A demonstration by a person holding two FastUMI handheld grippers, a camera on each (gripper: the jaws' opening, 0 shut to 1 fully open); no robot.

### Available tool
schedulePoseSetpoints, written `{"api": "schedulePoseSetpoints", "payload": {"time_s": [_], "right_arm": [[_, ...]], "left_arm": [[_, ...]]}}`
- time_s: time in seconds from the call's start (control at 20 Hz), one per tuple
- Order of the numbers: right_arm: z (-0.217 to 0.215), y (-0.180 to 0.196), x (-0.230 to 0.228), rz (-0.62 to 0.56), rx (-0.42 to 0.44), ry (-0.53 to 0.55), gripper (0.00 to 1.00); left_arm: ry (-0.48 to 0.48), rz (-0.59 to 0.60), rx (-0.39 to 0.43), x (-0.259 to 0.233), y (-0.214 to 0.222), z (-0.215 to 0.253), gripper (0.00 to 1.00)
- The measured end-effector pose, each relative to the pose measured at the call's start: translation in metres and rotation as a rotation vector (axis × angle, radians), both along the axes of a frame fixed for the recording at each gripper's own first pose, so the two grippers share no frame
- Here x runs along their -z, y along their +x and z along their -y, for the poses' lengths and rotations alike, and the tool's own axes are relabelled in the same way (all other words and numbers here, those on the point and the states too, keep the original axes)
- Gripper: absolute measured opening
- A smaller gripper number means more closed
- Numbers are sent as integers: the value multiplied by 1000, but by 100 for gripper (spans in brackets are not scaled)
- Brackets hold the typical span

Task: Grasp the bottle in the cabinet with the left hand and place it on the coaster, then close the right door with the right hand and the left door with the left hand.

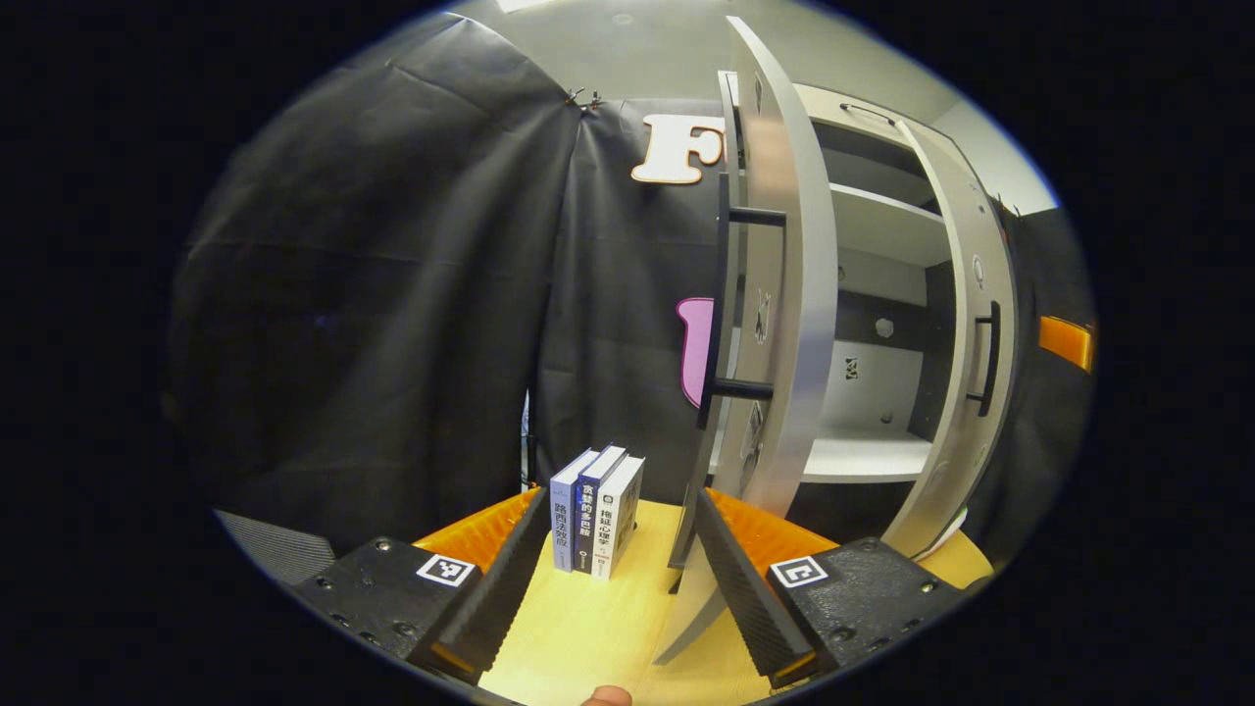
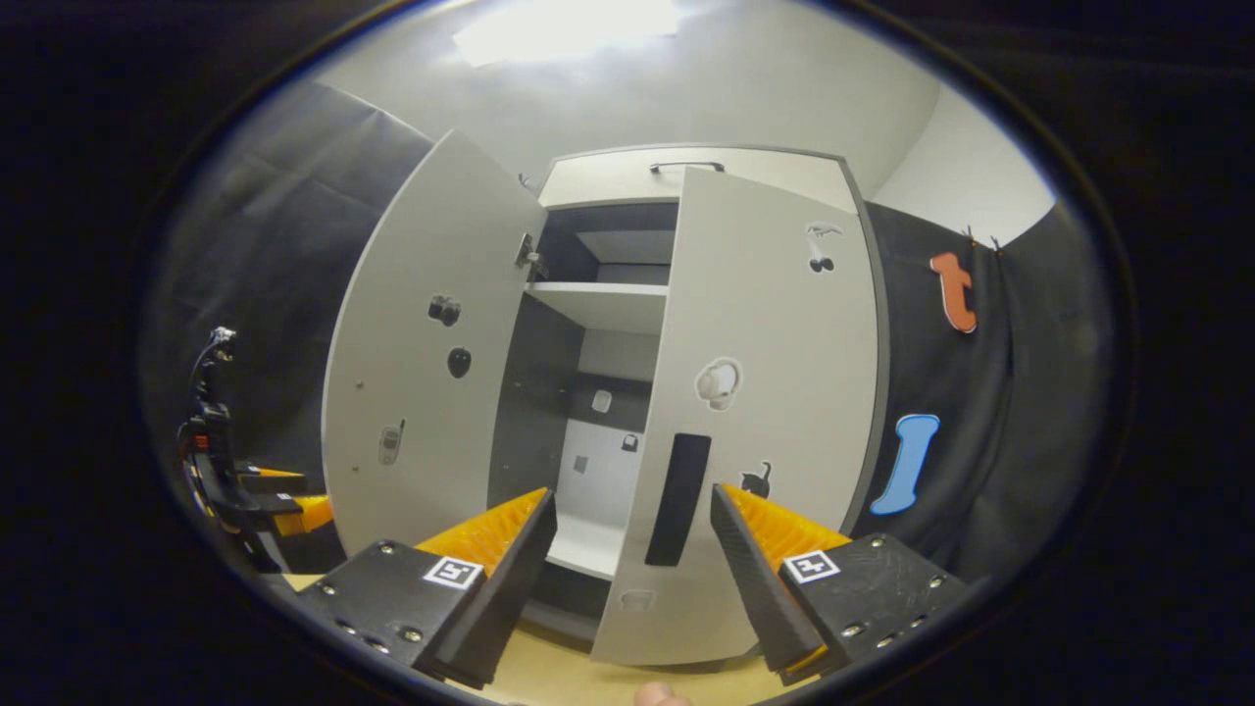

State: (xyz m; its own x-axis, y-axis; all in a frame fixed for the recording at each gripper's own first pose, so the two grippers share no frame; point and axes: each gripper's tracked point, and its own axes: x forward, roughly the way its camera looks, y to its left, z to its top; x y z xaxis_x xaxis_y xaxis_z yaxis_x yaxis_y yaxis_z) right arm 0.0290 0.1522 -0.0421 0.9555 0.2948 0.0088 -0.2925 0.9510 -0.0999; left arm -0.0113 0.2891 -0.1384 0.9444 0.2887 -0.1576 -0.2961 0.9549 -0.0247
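Cabinet [image 2: 686,176] stands at far end of wooden counter [image 1: 608,628], grey, w/ white shelves inside. Right door [image 2: 765,412] is nearly shut; its black handle [image 2: 678,500] sits just ahead of right gripper [image 2: 632,549], whose fingers are spread wide, gripping nothing. Left door [image 2: 422,373] swings wide open. In left gripper view, left gripper [image 1: 613,559] also has fingers spread & empty, close beside left door's edge [image 1: 784,294]. Three books [image 1: 596,510] stand upright on counter, left of cabinet. Can't tell where bottle & coaster are.
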Motion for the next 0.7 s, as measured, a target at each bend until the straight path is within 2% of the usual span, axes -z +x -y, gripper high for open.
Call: {"api": "schedulePoseSetpoints", "payload": {"time_s": [0.05,0.1,0.25,0.3,0.35,0.45,0.55,0.65,0.7], "right_arm": [[-1,1,1,-3,-6,-1,92],[-3,1,2,-3,-10,-2,96],[-6,0,4,-7,-22,-4,96],[-5,0,4,-8,-22,-4,92],[-5,0,4,-9,-23,-3,96],[-3,0,6,-13,-19,-1,96],[-1,0,7,-14,-12,-2,92],[2,-2,8,-16,-5,-3,92],[4,-2,9,-17,-2,-2,96]], "left_arm": [[-2,2,3,0,0,1,90],[-6,3,11,0,0,3,94],[-16,0,38,2,2,14,94],[-15,1,43,2,2,16,94],[-14,1,48,1,2,19,94],[-18,0,60,3,3,24,90],[-28,-1,80,3,5,33,90],[-36,-3,101,5,7,42,90],[-33,-4,110,5,8,45,94]]}}
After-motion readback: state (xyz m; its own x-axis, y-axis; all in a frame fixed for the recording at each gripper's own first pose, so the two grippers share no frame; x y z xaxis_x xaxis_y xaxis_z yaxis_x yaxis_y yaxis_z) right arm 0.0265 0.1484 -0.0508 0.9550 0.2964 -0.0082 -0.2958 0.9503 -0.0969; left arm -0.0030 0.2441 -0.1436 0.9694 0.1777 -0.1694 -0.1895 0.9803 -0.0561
